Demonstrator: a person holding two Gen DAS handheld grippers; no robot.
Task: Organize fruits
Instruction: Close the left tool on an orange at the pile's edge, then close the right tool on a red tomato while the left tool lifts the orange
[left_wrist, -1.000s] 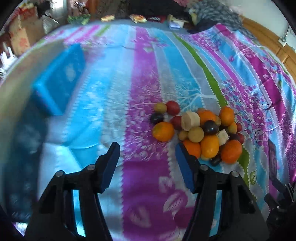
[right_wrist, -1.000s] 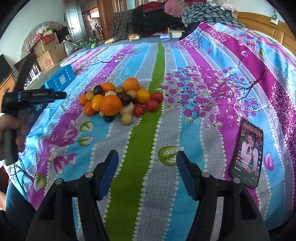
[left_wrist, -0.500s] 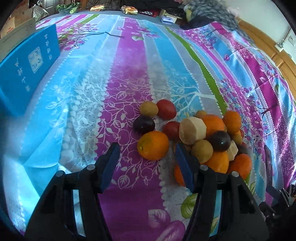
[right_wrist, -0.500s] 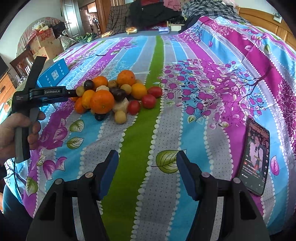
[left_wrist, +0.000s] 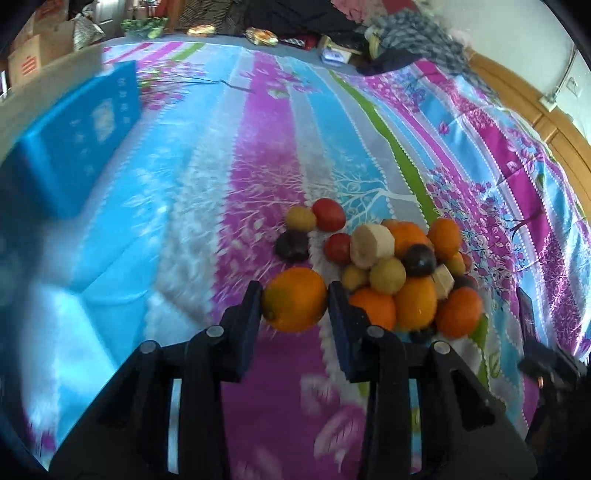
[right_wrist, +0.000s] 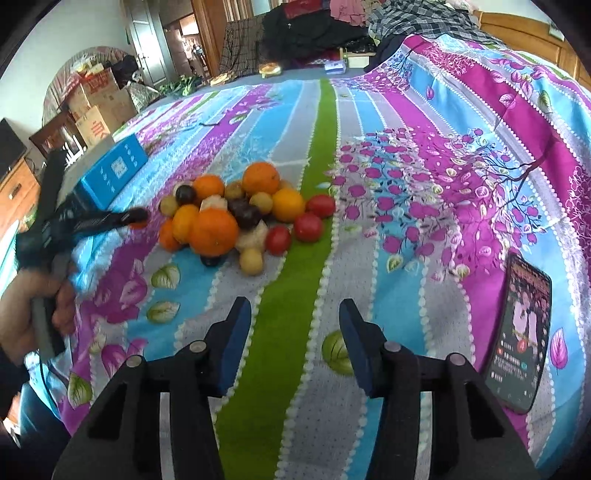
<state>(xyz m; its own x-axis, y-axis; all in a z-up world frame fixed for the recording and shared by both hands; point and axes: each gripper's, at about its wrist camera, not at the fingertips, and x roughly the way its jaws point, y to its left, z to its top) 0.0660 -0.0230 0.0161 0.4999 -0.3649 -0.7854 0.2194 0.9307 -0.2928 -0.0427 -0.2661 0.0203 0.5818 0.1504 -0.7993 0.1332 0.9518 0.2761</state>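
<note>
I am clamping the left hand-held gripper (left_wrist: 295, 299) onto one orange (left_wrist: 294, 298) at the near left edge of the fruit pile (right_wrist: 236, 214) on the bed (left_wrist: 258, 155). I am holding the right hand-held gripper (right_wrist: 295, 314) released and empty, short of the pile. I judge sorting barely started; the rest lies heaped.

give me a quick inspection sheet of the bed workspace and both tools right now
surface: striped floral bedsheet, rumpled at the right.
job's things: fruit pile of oranges, tomatoes, dark plums, small yellow fruits and pale cut pieces; one orange sits between the left tool's pads at the pile's near edge.
clutter: phone lying flat with its screen lit; blue box beside the pile.
grippers: left tool closed on the orange; right tool open, holding nothing, short of the pile.
cables: nothing seen.
surroundings: cardboard boxes, heaped clothes, wooden headboard.
</note>
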